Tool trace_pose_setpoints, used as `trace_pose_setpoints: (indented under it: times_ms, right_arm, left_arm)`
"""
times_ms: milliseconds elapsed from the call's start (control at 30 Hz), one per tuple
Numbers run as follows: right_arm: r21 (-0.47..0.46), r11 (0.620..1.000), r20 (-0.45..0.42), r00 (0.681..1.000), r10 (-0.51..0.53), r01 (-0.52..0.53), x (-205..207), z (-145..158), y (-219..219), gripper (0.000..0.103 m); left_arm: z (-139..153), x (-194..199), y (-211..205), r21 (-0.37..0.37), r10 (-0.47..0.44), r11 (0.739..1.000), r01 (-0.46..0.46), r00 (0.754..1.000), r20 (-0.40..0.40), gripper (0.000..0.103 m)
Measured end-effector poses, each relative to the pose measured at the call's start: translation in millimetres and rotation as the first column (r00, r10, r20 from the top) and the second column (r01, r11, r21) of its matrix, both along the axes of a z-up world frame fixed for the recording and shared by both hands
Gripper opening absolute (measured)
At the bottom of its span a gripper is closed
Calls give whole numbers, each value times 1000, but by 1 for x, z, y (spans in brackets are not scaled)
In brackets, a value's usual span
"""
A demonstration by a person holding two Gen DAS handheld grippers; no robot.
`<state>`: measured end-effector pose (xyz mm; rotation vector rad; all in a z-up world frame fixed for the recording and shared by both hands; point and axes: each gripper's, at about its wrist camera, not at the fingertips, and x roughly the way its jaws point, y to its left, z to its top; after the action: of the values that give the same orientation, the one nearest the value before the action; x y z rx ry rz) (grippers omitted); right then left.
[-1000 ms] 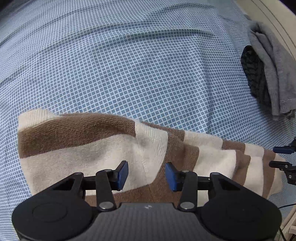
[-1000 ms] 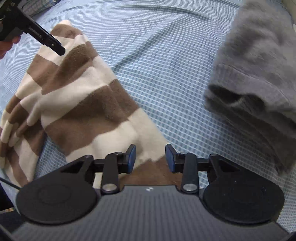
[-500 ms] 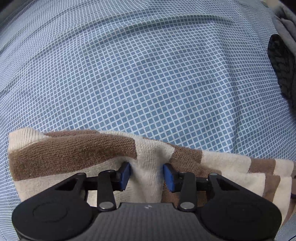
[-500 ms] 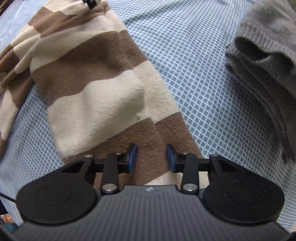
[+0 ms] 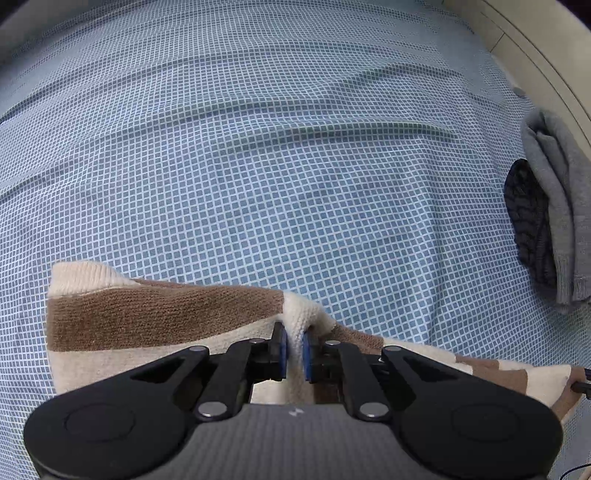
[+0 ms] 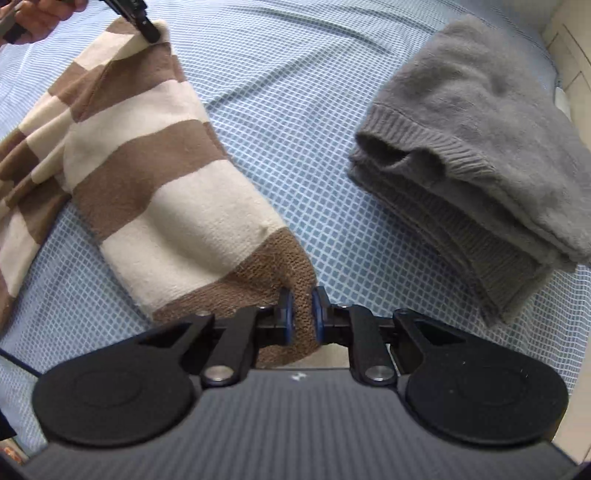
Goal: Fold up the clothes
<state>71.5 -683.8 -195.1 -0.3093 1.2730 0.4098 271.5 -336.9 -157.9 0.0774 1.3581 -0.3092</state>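
A brown-and-cream striped knit sweater lies on the blue checked bed sheet. My left gripper is shut on a cream fold at the sweater's edge. In the right wrist view the same sweater stretches from upper left to the gripper. My right gripper is shut on its brown end stripe. The left gripper shows at the top left of that view, pinching the far corner.
A folded grey sweater lies to the right of the striped one; it also shows in the left wrist view on top of a dark knit garment. A pale bed frame runs along the far right.
Both grippers were open above the sweater a second ago. Both have come down onto it and closed, the left on a cream fold, the right on the brown end stripe.
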Motion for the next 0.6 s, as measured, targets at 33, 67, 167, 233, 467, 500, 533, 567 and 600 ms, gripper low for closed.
trace_pose_setpoints:
  times_ms: [33,67,167,233,467,500,533,567,600]
  right_arm:
    - [-8,1000,-11,1000,-11,11,2,-5,-2,15]
    - [-16,1000,-22,1000,-14,13,4,-13,-2,15]
    - [-68,997,-62,998,-30,26,8,-40,4,16]
    - [-114,993,-78,996,-32,23,9,-60,11,19]
    - [3,997,-64,995,-80,80,11,-17,7,27]
    - [45,995,-49,995,-87,89,11,-5,8,27]
    - [99,992,-24,996,-82,84,12,5,14,27]
    - [151,985,1,997,-78,77,13,15,19,27]
    - [167,985,22,999,-35,31,20,14,36,27]
  left_arm:
    - [-4,-1,0,-8,5,1000,-5,1000,1,10]
    - [-10,-1,0,-15,13,1000,-13,1000,-1,10]
    - [-36,3,-3,6,13,1000,-12,999,-49,22]
    - [-37,0,-6,13,-11,1000,11,999,-36,24]
    - [32,-26,1,-62,-67,995,74,992,107,59]
    - [44,-29,6,-93,-49,994,61,992,120,63]
    - [53,-31,12,-130,-24,991,40,992,122,63]
    - [62,-34,18,-168,1,986,19,993,121,64]
    - [70,-37,24,-205,29,979,-4,993,119,64]
